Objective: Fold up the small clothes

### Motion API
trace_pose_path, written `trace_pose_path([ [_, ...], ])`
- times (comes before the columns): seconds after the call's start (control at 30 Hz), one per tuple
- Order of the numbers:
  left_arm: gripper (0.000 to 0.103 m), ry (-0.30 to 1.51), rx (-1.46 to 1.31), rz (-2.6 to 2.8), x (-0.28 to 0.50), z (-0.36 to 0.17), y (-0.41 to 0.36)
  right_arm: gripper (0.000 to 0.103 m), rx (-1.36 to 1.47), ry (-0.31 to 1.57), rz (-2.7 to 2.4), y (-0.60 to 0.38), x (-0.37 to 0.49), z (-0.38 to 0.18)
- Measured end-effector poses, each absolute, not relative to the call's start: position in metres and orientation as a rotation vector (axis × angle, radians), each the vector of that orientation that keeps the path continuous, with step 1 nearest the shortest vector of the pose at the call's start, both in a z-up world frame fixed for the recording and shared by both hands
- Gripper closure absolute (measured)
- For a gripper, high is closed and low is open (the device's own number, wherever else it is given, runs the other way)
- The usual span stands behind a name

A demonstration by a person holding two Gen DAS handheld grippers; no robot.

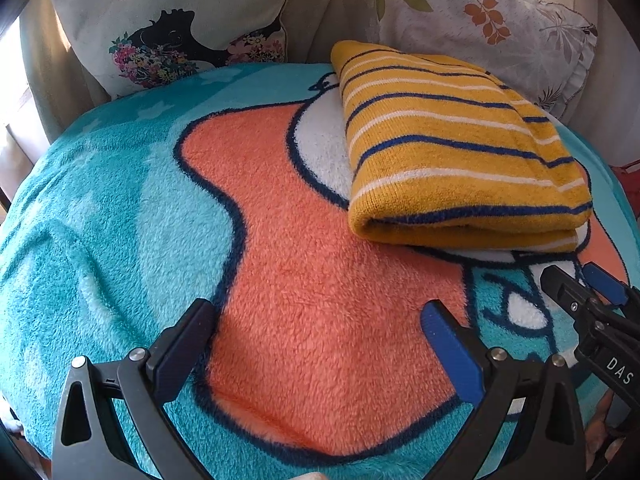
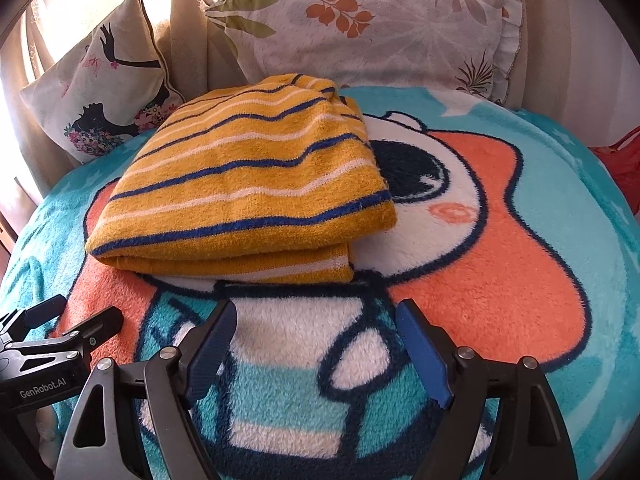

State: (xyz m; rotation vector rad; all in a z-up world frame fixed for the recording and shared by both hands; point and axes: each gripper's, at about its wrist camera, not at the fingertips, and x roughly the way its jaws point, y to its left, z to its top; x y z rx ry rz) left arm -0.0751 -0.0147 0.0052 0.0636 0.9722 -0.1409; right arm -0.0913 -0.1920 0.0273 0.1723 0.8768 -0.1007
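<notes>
Striped sweater (image 1: 460, 148) lies folded on the far blanket (image 1: 120, 200); left claw (image 1: 320, 344) and right claw (image 2: 316, 344) hover near, side by side, both released and empty.

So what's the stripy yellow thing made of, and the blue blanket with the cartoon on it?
The folded yellow striped garment looks like knitted yarn, maybe wool or acrylic: fine ribbed rows and a slightly fuzzy, matte surface. The turquoise cartoon blanket looks like plush fleece, probably synthetic: its short, soft pile stands up in tufts and catches the light. The exact fibres cannot be told.
</notes>
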Motion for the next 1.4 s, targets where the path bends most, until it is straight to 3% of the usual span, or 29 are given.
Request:
trace_pose_path([
  [1.4, 0.0, 0.936, 0.06, -0.125, -0.0797, 0.0045, -0.0158, 0.013, 0.119, 0.895, -0.132, -0.1887, -0.0891, 0.0229],
])
